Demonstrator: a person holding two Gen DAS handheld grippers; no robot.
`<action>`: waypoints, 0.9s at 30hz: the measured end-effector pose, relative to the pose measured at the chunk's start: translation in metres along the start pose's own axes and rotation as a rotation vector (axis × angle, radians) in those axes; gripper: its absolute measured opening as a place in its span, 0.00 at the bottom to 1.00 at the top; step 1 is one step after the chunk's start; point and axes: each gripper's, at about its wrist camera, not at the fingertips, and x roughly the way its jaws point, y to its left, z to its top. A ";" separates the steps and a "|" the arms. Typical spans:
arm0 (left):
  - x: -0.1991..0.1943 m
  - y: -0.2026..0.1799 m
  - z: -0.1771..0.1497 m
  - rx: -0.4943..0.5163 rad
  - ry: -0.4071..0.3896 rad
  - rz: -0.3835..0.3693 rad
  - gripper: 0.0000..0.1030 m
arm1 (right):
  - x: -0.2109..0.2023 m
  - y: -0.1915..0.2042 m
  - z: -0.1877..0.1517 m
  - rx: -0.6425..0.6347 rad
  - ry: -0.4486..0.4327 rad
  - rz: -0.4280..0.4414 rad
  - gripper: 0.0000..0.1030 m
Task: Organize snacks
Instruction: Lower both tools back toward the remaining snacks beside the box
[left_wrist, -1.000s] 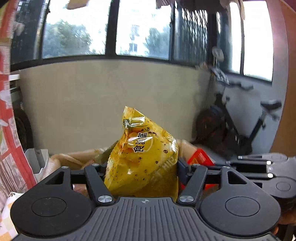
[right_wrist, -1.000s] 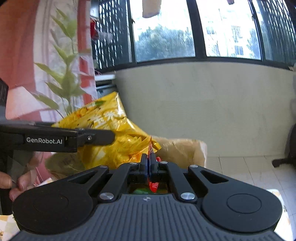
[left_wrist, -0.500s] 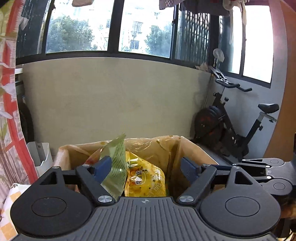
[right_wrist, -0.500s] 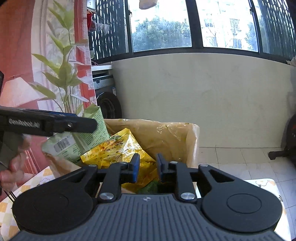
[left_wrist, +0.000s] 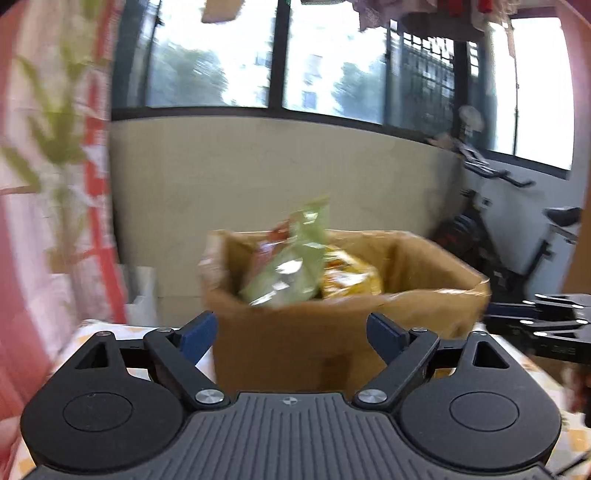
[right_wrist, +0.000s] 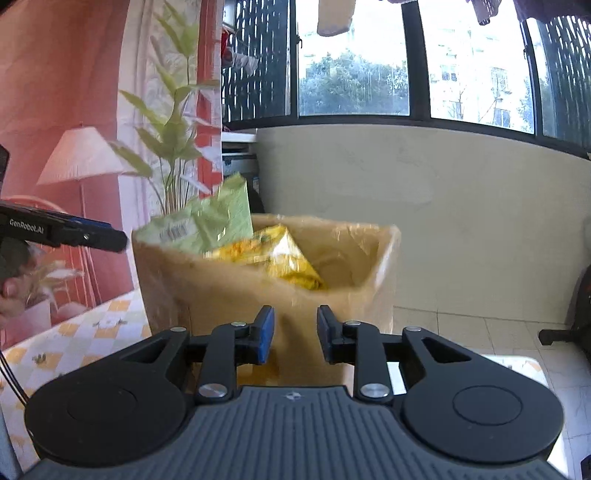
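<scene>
A: Where are the snacks?

B: In the cardboard box (right_wrist: 266, 288) on the bench (right_wrist: 74, 343), at the centre of both wrist views. A pale green packet (right_wrist: 207, 221) stands tilted against the box's left wall, poking above the rim. A yellow packet (right_wrist: 273, 254) lies lower, just to its right.

A: And the hand-held grippers?

B: Both empty. The left hand-held gripper (left_wrist: 291, 332) has its jaws wide and opening further, nothing between them. The right hand-held gripper (right_wrist: 291, 332) is narrower, jaws also opening, nothing between the pads.

A: Which way does the box lie from them?

B: Straight ahead and slightly above the fingertips in each frame. In the right wrist view the left hand-held gripper's finger enters from the left edge, its tip just beside the green packet, so I'd judge the left nearer.

A: Any writing?

B: "GenRobot.AI" on that finger. A barcode on the green packet, otherwise too blurred to read.
</scene>
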 end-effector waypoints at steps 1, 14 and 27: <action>0.000 0.002 -0.006 -0.007 0.005 0.013 0.87 | -0.001 -0.001 -0.006 -0.002 0.000 -0.010 0.27; 0.014 0.006 -0.050 -0.090 0.098 0.069 0.85 | 0.064 -0.021 -0.095 0.079 0.311 -0.064 0.49; 0.028 -0.002 -0.085 -0.091 0.202 0.036 0.85 | 0.031 -0.007 -0.120 0.269 0.470 -0.013 0.63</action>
